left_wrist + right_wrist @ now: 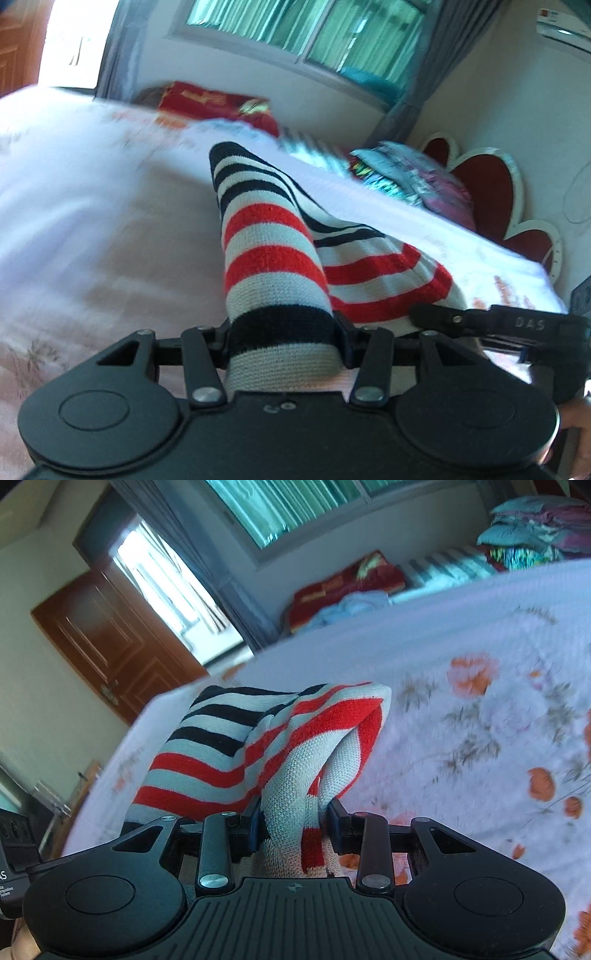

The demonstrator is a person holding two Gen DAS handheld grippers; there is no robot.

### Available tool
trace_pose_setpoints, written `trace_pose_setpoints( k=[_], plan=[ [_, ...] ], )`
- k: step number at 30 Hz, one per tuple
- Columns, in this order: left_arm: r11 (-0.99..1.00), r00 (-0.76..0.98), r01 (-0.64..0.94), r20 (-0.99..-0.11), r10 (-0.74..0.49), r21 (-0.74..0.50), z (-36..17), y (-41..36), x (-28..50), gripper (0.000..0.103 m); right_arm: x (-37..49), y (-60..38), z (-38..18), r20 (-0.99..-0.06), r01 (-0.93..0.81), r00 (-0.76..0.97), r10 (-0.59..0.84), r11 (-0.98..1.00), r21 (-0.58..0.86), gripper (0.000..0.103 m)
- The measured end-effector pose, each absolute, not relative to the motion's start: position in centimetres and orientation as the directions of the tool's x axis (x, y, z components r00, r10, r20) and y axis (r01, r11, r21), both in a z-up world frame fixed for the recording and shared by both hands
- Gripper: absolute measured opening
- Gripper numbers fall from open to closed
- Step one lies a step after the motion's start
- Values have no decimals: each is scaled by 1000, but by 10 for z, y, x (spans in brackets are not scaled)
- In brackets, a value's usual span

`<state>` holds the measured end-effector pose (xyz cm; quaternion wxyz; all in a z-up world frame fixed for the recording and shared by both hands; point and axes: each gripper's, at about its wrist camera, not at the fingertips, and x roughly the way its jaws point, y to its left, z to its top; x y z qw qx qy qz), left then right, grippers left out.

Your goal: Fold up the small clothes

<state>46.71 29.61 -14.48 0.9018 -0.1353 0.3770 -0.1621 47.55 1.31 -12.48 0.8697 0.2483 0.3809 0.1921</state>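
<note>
1. Your left tongs (pixel 282 334) and right tongs (pixel 293 821) each pinch the striped garment (pixel 266 258), lifted over the bed (pixel 92 221) mid-sheet.
2. Risk: the bunched knit slips out, and the fold skews.

One striped garment (pixel 273 266), two tongs (pixel 282 332)

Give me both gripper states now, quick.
Left gripper: closed on the striped knit garment.
Right gripper: closed on the same garment, another bunched part.
</note>
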Motion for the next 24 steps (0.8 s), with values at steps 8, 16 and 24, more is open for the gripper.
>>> trace_pose_setpoints(
  k=[8,16,24],
  plan=[
    [905,657,185,-637,-403,-382,-155,305,476,68,485,-23,-153,-568,-75,611,551,755,651,43],
    [928,741,164,-579,-339,-334,-126,301,474,66,506,-27,-125,-563,-76,669,485,798,598,43],
    [918,665,77,-665,-339,-390,-162,301,504,77,535,4,-156,-684,-17,665,301,921,389,27]
  ],
)
